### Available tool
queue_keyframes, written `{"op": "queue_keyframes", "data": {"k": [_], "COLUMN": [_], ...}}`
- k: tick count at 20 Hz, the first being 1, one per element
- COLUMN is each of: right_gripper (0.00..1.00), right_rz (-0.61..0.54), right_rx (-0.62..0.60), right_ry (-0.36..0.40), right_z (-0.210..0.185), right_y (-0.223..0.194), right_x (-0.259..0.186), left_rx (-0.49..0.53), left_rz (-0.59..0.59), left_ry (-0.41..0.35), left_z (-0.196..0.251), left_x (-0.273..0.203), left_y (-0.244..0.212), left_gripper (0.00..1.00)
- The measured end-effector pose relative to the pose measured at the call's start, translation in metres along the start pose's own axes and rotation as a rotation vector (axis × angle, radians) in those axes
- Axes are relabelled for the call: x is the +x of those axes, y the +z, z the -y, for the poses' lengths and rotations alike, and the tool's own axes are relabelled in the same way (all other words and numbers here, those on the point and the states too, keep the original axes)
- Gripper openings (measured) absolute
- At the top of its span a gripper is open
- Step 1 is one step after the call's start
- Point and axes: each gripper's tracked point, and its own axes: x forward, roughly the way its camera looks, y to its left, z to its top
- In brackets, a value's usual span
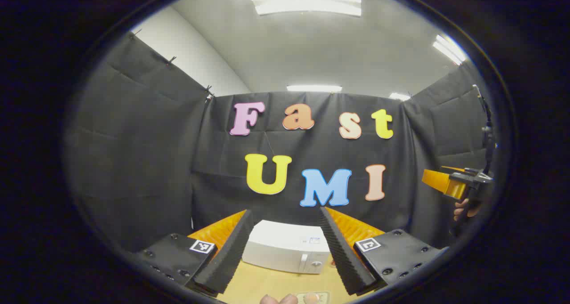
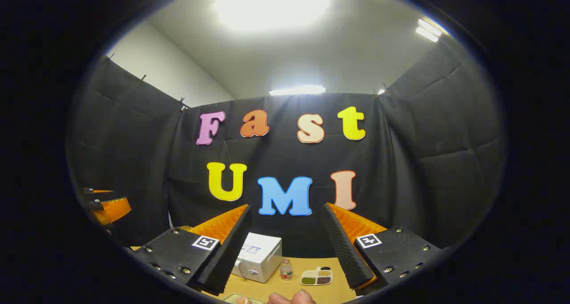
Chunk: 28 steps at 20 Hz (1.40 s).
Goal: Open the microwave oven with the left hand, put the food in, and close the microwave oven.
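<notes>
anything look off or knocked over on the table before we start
Nothing stands out. The microwave sits upright with its door shut, the small bottle stands upright beside it, and the food tray lies flat, nothing spilled.

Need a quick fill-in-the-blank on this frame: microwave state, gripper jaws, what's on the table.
1. The microwave door is ____.
2. Both the left gripper and the right gripper have their jaws ____.
3. In the right gripper view, the small bottle stands between the microwave and the ____ holding the food.
4. The microwave rests on a wooden ____.

Missing words: closed; open; tray; table
</notes>
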Motion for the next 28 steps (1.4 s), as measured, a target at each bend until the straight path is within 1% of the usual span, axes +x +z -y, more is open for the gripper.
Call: {"op": "queue_keyframes", "data": {"k": [1, 3, 4, 5, 6, 10, 13, 20, 24, 27, 28], "right_gripper": [0.96, 0.96, 0.93, 0.93, 0.96, 0.96, 0.96, 0.96, 0.96, 0.96, 0.96], "right_rz": [0.001, 0.007, 0.01, 0.011, 0.011, -0.006, -0.018, -0.032, -0.029, -0.045, -0.045], "right_rx": [-0.003, -0.033, -0.042, -0.039, -0.031, -0.011, -0.012, -0.005, -0.02, -0.008, -0.003], "right_ry": [0.004, -0.015, -0.025, -0.027, -0.028, -0.042, -0.048, -0.02, -0.001, 0.024, 0.015], "right_z": [-0.002, 0.005, 0.008, 0.009, 0.008, 0.017, 0.021, 0.018, 0.024, 0.028, 0.032], "right_y": [0.001, 0.005, 0.004, 0.004, 0.003, -0.003, -0.008, -0.016, -0.018, -0.032, -0.036], "right_x": [0.0, -0.002, -0.002, -0.004, -0.005, -0.007, -0.006, 0.001, 0.005, 0.01, 0.015], "left_rx": [0.003, 0.0, -0.002, 0.0, 0.005, 0.049, 0.05, 0.039, 0.02, 0.032, 0.032], "left_rz": [0.011, 0.021, 0.019, 0.013, 0.011, 0.003, -0.004, -0.022, -0.046, -0.085, -0.095], "left_ry": [0.002, -0.001, -0.006, -0.008, -0.012, -0.034, -0.051, -0.057, -0.055, -0.054, -0.062], "left_z": [-0.004, -0.008, -0.007, -0.008, -0.007, 0.005, 0.013, 0.018, 0.029, 0.038, 0.042], "left_x": [-0.001, -0.002, -0.001, 0.0, 0.0, 0.004, 0.007, 0.016, 0.026, 0.037, 0.043], "left_y": [0.005, 0.007, 0.007, 0.005, 0.005, 0.002, -0.002, -0.014, -0.035, -0.071, -0.083], "left_gripper": [0.99, 0.99, 0.99, 0.99, 0.99, 0.99, 0.99, 0.99, 0.99, 0.99, 0.99]}}
